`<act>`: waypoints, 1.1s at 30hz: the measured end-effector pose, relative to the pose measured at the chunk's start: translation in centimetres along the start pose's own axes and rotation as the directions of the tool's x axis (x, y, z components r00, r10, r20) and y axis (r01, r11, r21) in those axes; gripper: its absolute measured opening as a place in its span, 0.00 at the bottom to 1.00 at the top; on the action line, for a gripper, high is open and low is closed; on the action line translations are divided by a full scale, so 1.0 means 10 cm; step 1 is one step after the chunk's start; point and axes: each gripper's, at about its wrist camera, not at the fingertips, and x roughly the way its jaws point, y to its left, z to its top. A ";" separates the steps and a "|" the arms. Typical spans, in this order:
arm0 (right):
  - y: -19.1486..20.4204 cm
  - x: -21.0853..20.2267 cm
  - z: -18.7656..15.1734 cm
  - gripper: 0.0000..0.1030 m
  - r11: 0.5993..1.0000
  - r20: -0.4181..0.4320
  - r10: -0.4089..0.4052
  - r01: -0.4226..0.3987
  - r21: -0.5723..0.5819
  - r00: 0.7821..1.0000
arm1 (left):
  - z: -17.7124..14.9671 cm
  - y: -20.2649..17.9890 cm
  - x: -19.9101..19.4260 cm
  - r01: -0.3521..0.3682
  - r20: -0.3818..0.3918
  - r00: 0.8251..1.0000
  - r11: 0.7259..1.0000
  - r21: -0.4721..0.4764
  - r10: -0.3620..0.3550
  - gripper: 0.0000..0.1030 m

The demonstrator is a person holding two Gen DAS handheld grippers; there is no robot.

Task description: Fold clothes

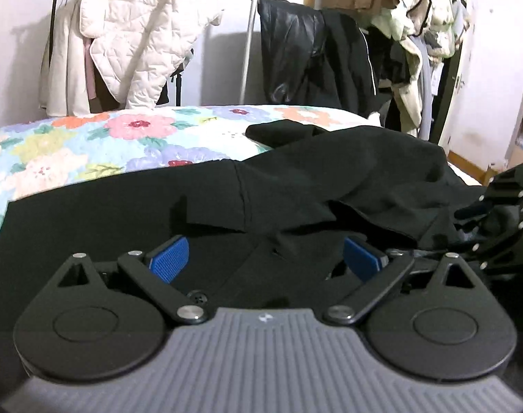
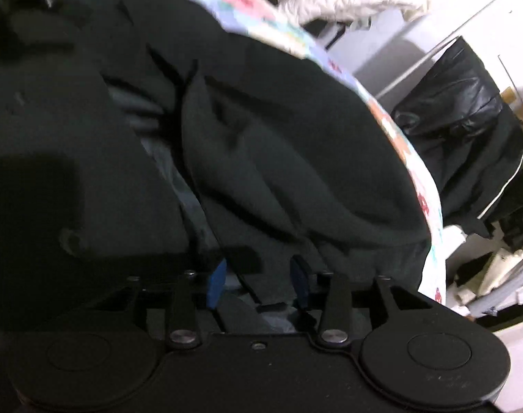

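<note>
Left wrist view shows the left claw point(image 1: 266, 256) spread wide over a crumpled black fabric garment point(image 1: 330, 179) on the floral-quilted bed point(image 1: 89, 144), while the right claw point(image 2: 258, 284) is also parted above that garment.

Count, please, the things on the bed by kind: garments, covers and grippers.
Black garment: 1
Floral bed cover: 1
Grippers, left gripper and right gripper, both open: 2
Total: 4
</note>
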 end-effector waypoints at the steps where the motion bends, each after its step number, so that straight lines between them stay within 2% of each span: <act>1: 0.01 0.03 -0.02 0.49 1.000 -0.003 0.002 -0.002 0.002 1.000 | -0.03 0.02 0.03 0.001 0.000 1.000 1.000 -0.004 -0.001 0.95; 4: 0.03 0.12 -0.07 0.51 1.000 -0.008 0.009 -0.008 0.010 1.000 | -0.10 0.07 0.11 -0.015 -0.039 0.999 1.000 0.004 0.015 0.95; 5: 0.03 0.11 -0.08 0.54 1.000 -0.005 0.003 -0.003 0.016 1.000 | -0.11 0.08 0.13 -0.022 -0.051 0.998 1.000 0.004 0.022 0.95; 6: 0.04 0.11 -0.09 0.63 1.000 0.003 -0.009 0.009 0.006 1.000 | -0.12 0.10 0.13 -0.021 -0.054 0.998 1.000 -0.004 0.020 0.95; 8: 0.08 0.14 -0.13 0.67 0.997 0.034 -0.071 0.072 -0.036 0.997 | -0.12 0.15 0.13 -0.022 -0.059 0.998 0.999 -0.024 0.021 0.95; 9: 0.08 0.17 -0.12 0.64 0.998 0.031 -0.064 0.065 -0.025 0.997 | -0.11 0.16 0.13 -0.021 -0.059 0.998 0.999 -0.033 0.019 0.95; 10: 0.07 0.20 -0.10 0.53 0.998 0.026 -0.054 0.055 -0.012 0.998 | -0.11 0.18 0.12 -0.025 -0.057 0.998 0.999 -0.038 0.022 0.95; 11: 0.04 0.20 -0.08 0.15 1.000 0.020 -0.022 0.022 0.010 1.000 | -0.11 0.19 0.12 -0.028 -0.056 0.998 0.999 -0.041 0.026 0.95; 12: 0.01 0.21 -0.05 0.08 1.000 0.002 0.000 0.000 0.028 1.000 | -0.11 0.19 0.11 -0.034 -0.056 0.998 0.999 -0.035 0.032 0.95; 15: -0.09 0.16 -0.02 0.06 0.996 -0.002 -0.020 0.020 0.084 1.000 | -0.10 0.16 0.05 -0.065 -0.036 0.997 0.998 0.014 0.065 0.95; 19: -0.36 -0.07 -0.05 0.04 0.980 0.001 -0.130 0.129 0.150 0.991 | -0.05 0.08 -0.07 -0.117 0.010 0.993 0.989 0.091 0.116 0.95; 21: -0.56 -0.12 -0.16 0.04 0.968 -0.040 -0.210 0.213 0.131 0.977 | -0.02 0.00 -0.15 -0.230 0.059 0.973 0.964 0.135 0.224 0.95; 22: -0.66 -0.14 -0.22 0.04 0.959 -0.061 -0.250 0.255 0.120 0.966 | -0.01 -0.07 -0.19 -0.315 0.098 0.948 0.930 0.189 0.301 0.94; 23: -0.74 -0.16 -0.29 0.04 0.949 -0.076 -0.270 0.279 0.144 0.960 | 0.00 -0.12 -0.23 -0.347 0.137 0.937 0.908 0.234 0.323 0.94; 26: -0.97 -0.23 -0.48 0.03 0.912 -0.121 -0.325 0.345 0.222 0.938 | 0.07 -0.08 -0.36 -0.310 0.156 0.946 0.931 0.193 0.283 0.95; 28: -1.13 -0.28 -0.62 0.03 0.881 -0.154 -0.358 0.388 0.270 0.921 | 0.12 0.05 -0.39 -0.218 0.091 0.973 0.973 0.074 0.211 0.95; 30: -1.16 -0.38 -0.71 0.03 0.848 -0.171 -0.377 0.414 0.332 0.910 | 0.13 0.15 -0.35 -0.160 0.016 0.987 0.987 -0.009 0.160 0.95; 31: -1.17 -0.43 -0.76 0.03 0.829 -0.180 -0.386 0.426 0.363 0.905 | 0.13 0.20 -0.32 -0.140 -0.022 0.990 0.989 -0.044 0.139 0.95; 33: -1.16 -0.55 -0.85 0.03 0.795 -0.203 -0.386 0.436 0.423 0.900 | 0.09 0.24 -0.23 -0.171 -0.104 0.981 0.985 -0.035 0.166 0.95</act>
